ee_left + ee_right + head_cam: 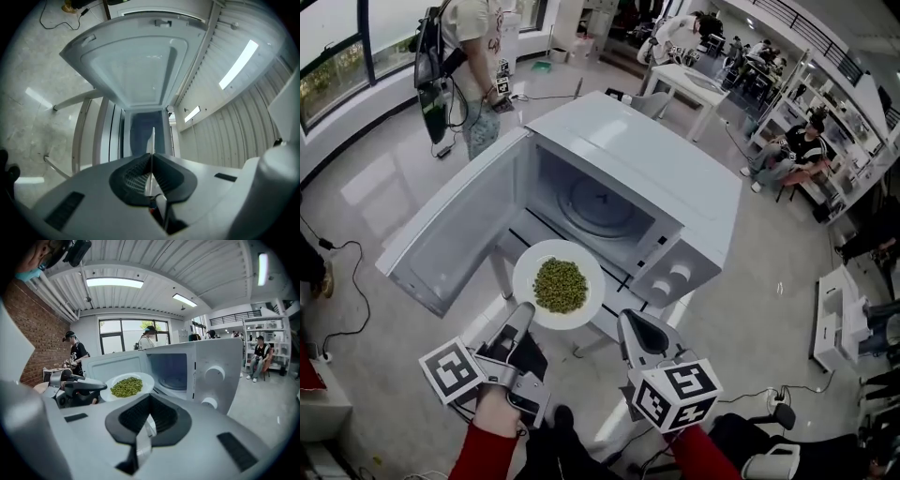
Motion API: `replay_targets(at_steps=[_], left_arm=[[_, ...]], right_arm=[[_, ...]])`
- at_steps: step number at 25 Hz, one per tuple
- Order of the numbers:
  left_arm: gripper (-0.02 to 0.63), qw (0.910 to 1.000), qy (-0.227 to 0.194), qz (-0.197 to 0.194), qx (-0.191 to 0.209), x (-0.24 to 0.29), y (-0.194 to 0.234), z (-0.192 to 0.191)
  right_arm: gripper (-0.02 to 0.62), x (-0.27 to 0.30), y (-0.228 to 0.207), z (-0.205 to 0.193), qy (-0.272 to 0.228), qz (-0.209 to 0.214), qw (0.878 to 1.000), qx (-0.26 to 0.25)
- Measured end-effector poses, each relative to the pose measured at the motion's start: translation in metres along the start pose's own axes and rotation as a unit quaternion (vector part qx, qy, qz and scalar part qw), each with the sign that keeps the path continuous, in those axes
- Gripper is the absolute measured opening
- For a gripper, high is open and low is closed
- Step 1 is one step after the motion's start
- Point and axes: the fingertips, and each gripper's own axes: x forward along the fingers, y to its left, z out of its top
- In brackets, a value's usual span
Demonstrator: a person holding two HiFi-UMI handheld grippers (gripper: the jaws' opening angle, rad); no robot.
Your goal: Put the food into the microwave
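Left tongs (523, 315) (151, 156): clenched on the near rim of the plate. In the left gripper view the rim runs edge-on between my pads.
Right tongs (633, 324) (149, 397): closed with nothing in them, hanging just right of the plate and apart from it.
Plate (528, 274) (152, 139) (146, 378): white, round and roughly level. I hold it in the air just before the microwave's open mouth, and it is outside the cavity.
Food (560, 285) (126, 386): a heap of small green pieces in the middle of the plate.
Microwave (647, 169) (220, 357): white, with its mouth facing me.
Door (455, 225) (136, 70): swung fully open to my left.
Turntable (600, 204): a round glass tray, bare, on the cavity floor.
Knobs (680, 273) (216, 373): two white ones, stacked on the panel right of the cavity.
Counter (602, 328): white. Only its front edge shows, under the microwave, between the plate and my right tongs.
Bystander (473, 56): standing on the floor beyond the open door.
Seated people (797, 150): at the far right of the room, well apart from the counter.
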Motion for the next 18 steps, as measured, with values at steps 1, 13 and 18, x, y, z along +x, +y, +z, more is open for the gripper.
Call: replay_targets(at_steps=[1,13,18], left_arm=[[0.021,1.0,0.001,0.0,0.001,0.006,0.003,0.0],[0.021,0.9999,0.014,-0.007,0.004,0.081,0.038,0.009],[0.021,0.9996,0.021,-0.014,0.013,0.111,0.041,0.015]], right_arm=[[0.014,0.003,-0.002,-0.002,0.003,-0.001,1.0,-0.001],[0.014,0.051,-0.036,-0.02,0.026,-0.024,0.999,-0.006],[0.013,0.068,-0.046,-0.028,0.032,-0.03,0.999,-0.002]])
